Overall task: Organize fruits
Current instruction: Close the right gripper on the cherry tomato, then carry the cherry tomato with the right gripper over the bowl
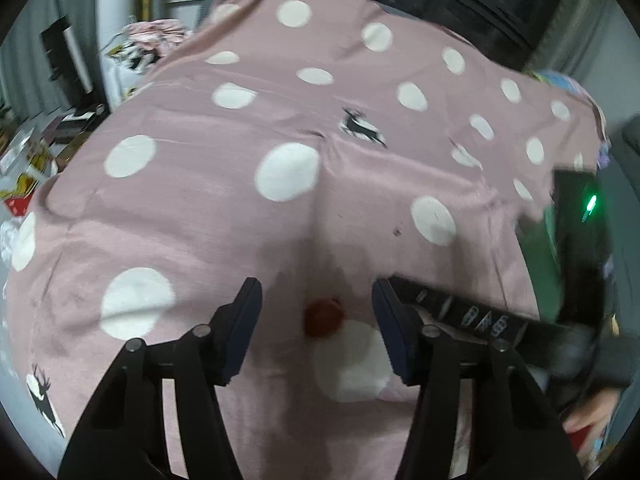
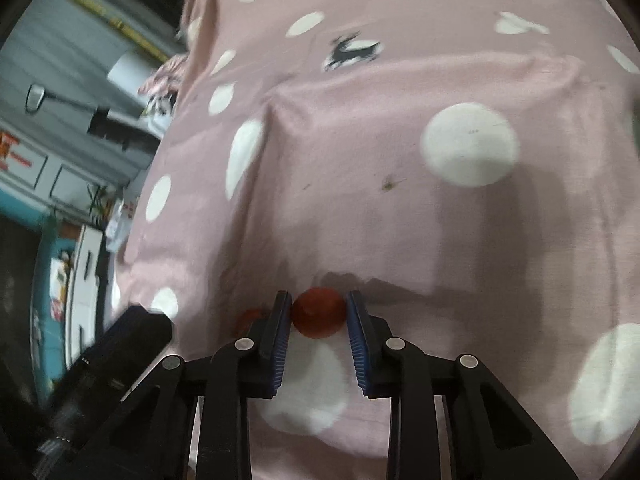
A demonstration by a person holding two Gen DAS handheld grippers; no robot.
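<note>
A small red fruit (image 1: 323, 317) lies on the pink polka-dot cloth (image 1: 240, 208), between and just beyond the tips of my open left gripper (image 1: 317, 304). In the right wrist view my right gripper (image 2: 319, 312) is shut on a round red fruit (image 2: 318, 317), its blue pads touching both sides, held just above the cloth (image 2: 360, 184). A second red fruit (image 2: 249, 319) peeks out left of the right gripper's left finger. The right gripper's body (image 1: 472, 316) crosses the left wrist view at lower right, beside the left gripper.
The cloth-covered surface drops off at the left, with boxes and clutter (image 1: 36, 148) beyond. A black device with a green light (image 1: 580, 216) stands at the right. In the right wrist view the left gripper's dark body (image 2: 100, 376) sits at lower left.
</note>
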